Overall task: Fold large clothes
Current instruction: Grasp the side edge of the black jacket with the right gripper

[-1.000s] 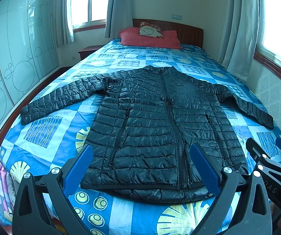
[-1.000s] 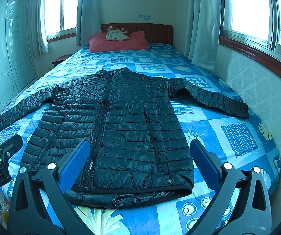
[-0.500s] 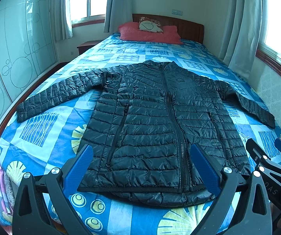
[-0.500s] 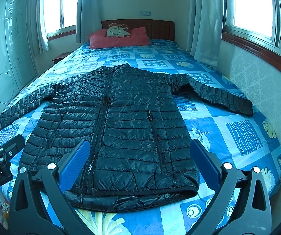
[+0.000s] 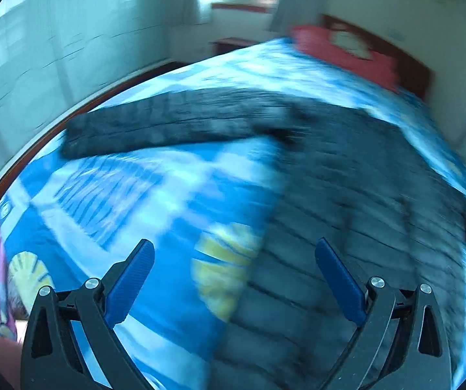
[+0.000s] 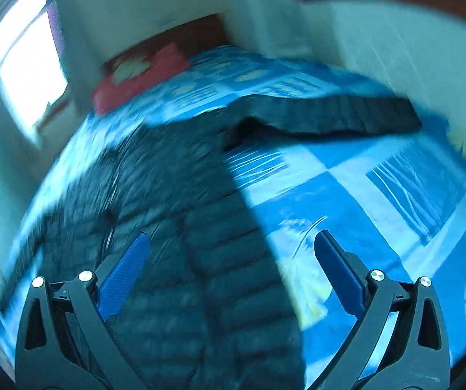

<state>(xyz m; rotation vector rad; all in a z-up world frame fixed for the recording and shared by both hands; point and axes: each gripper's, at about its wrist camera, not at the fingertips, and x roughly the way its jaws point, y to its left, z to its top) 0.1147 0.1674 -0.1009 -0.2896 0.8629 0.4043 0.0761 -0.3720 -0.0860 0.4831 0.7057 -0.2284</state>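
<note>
Both grippers have swung out and down toward the jacket's point(image 5: 346, 178) sleeves — left gripper point(image 5: 234, 279) and right gripper point(image 6: 231, 274) spread, the right just narrowing slightly, nothing pinched — and, blurred as it seems, no fold is begun, sleeves lying at ten and two o'clock.

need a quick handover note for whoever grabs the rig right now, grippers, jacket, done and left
Left gripper: open, empty, over the jacket's side edge near its sleeve.
Right gripper: open, empty, jaws have just been closing a little, over the opposite side edge.
Jacket: flat on the bed, front up, both sleeves spread out. Views are motion-blurred.
Done: no fold visible.
Left: all folding, probably sleeves first.
</note>
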